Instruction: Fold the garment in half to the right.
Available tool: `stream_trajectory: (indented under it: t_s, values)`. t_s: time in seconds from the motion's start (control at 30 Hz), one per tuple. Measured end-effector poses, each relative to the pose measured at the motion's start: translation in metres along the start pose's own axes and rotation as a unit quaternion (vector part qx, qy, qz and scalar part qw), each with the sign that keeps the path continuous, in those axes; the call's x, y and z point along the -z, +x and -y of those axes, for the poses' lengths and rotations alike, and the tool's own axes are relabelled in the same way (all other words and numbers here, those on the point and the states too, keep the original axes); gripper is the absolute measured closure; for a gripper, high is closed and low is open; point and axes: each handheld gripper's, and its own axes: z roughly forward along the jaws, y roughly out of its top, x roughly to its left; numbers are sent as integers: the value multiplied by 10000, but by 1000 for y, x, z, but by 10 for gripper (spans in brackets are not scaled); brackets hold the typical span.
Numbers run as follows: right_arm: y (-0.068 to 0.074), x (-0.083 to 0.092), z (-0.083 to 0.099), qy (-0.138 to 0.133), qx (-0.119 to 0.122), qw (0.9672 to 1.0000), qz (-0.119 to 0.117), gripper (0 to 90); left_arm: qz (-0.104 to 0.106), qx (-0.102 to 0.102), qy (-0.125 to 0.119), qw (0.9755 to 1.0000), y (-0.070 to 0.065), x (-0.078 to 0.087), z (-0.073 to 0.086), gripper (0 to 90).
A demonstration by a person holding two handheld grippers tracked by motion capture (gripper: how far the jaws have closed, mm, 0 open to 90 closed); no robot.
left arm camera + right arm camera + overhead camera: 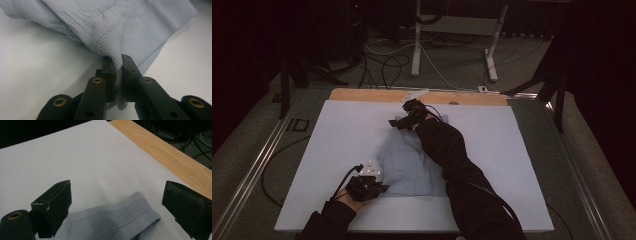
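Bare white sheet (342, 135) is lying open across the frame's left; the dark sleeve (447, 150) is crossing the garment (404, 167), blocking the centre-right.

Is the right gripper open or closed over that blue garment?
Open. The right gripper has its jaws spread wide on either side of the garment's ribbed band, not pressing it.

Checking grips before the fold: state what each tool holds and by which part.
The left tool is shut on the light blue garment, pinching a stitched hem edge. The right tool holds nothing; its jaws stand open over the ribbed band.
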Motion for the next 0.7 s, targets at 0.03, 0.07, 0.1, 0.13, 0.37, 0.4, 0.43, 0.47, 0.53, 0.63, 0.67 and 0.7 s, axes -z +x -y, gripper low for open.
stream_trajectory:
  t_s: [0.03,0.07,0.1,0.13,0.37,0.4,0.43,0.47,0.53,0.63,0.67,0.7]
  values:
    - [-2,-2,0,42,10,10000,45,89,-13,25,-79,10000,0,1,-1,856]
    - [-2,-2,0,42,10,10000,45,89,-16,20,-109,9999,-1,3,-2,856]
    - [-3,-3,0,36,27,9999,92,90,-12,53,-174,9998,-1,5,-3,858]
    - [-4,-5,0,36,-5,9999,167,90,-7,84,-242,9997,-1,7,-3,860]
    - [-13,-19,-5,151,-340,9989,285,90,115,120,-337,9993,-1,9,-4,865]
    - [-13,-21,-6,211,-429,9984,288,89,117,112,-330,9993,-1,9,-3,865]
    - [-14,-23,-7,257,-413,9984,285,90,133,104,-319,9993,-1,9,-3,865]
    - [-13,-26,-8,327,-438,9978,364,90,141,105,-324,9993,-1,9,-3,865]
    - [-13,-32,-8,480,-501,9964,480,132,148,106,-320,9993,-1,8,-3,865]
    - [-13,-39,-9,699,-702,9923,737,173,138,90,-299,9994,0,8,-3,865]
    - [-12,-41,-9,776,-698,9907,878,197,132,79,-287,9995,0,8,-2,865]
    - [-12,-43,-8,836,-761,9889,961,234,130,103,-315,9994,0,8,-2,865]
